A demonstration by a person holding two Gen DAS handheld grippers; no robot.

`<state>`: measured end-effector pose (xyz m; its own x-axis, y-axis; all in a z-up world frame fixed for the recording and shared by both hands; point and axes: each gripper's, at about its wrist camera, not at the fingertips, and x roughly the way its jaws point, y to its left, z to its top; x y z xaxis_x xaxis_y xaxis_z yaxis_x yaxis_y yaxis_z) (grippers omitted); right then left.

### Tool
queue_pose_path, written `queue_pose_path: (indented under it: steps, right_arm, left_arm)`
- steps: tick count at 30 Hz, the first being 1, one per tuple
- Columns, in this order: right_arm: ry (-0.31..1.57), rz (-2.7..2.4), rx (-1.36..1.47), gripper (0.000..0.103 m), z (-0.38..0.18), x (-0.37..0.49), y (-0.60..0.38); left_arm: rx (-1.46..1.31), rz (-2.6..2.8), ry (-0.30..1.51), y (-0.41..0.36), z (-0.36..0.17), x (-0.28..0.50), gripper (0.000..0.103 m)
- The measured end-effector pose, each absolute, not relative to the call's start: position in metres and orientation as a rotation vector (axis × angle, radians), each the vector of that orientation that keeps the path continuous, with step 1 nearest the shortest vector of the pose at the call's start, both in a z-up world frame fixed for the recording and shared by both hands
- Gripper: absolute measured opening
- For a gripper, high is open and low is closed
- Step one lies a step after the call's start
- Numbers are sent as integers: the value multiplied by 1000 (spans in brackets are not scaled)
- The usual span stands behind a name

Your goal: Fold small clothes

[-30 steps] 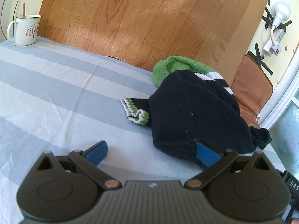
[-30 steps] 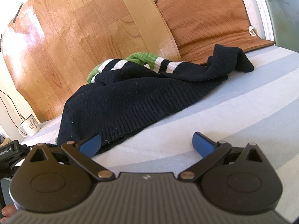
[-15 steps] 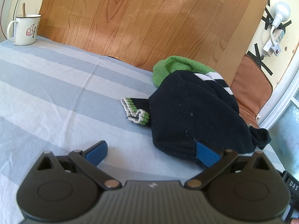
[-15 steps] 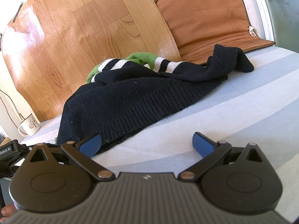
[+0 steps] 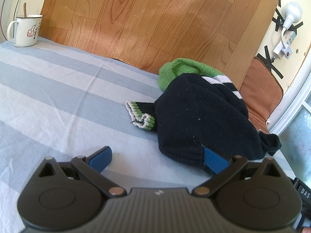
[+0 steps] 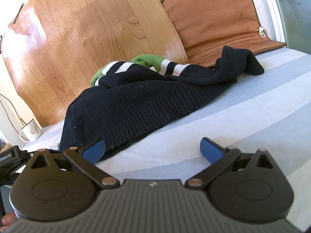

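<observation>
A small dark navy knit sweater (image 5: pixel 202 120) with green and white trim lies crumpled on the blue-and-white striped cloth (image 5: pixel 58 89). One cuff (image 5: pixel 140 116) sticks out to its left. My left gripper (image 5: pixel 157 159) is open, low over the cloth, its right pad at the sweater's near hem. In the right wrist view the sweater (image 6: pixel 140 104) lies ahead, its ribbed hem toward me. My right gripper (image 6: pixel 152 150) is open, its left pad just at the hem.
A white enamel mug (image 5: pixel 25 31) with a spoon stands at the far left; it also shows in the right wrist view (image 6: pixel 31 131). A wood-pattern board (image 5: pixel 155 23) leans behind. A brown mat (image 6: pixel 217 17) lies at the back right.
</observation>
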<state>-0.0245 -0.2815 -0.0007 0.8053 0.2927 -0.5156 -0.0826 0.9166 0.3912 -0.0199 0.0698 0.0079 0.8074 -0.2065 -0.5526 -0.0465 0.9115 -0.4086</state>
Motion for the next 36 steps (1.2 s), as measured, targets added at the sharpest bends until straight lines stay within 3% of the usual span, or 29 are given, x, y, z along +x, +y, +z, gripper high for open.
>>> queue_pose_path:
  steps: [17, 27, 29, 31, 33, 36]
  right_arm:
    - [649, 294, 385, 103, 7, -23, -284]
    - [500, 244, 189, 103, 40, 9, -302]
    - [524, 236, 170, 103, 36, 24, -306]
    - [551, 243, 129, 103, 31, 37, -303]
    - [556, 274, 73, 103, 30, 44, -295]
    - [546, 355, -111, 103, 30, 53, -271]
  left_arm:
    - [-558, -174, 654, 91, 8, -14, 103]
    - [-749, -223, 760, 119, 8, 36, 101]
    - [-725, -241, 787, 105, 8, 50, 84]
    - [-726, -293, 840, 89, 3, 63, 31]
    - [-718, -299, 877, 77, -6, 73, 12]
    - [-701, -296, 831, 78, -2, 68, 10]
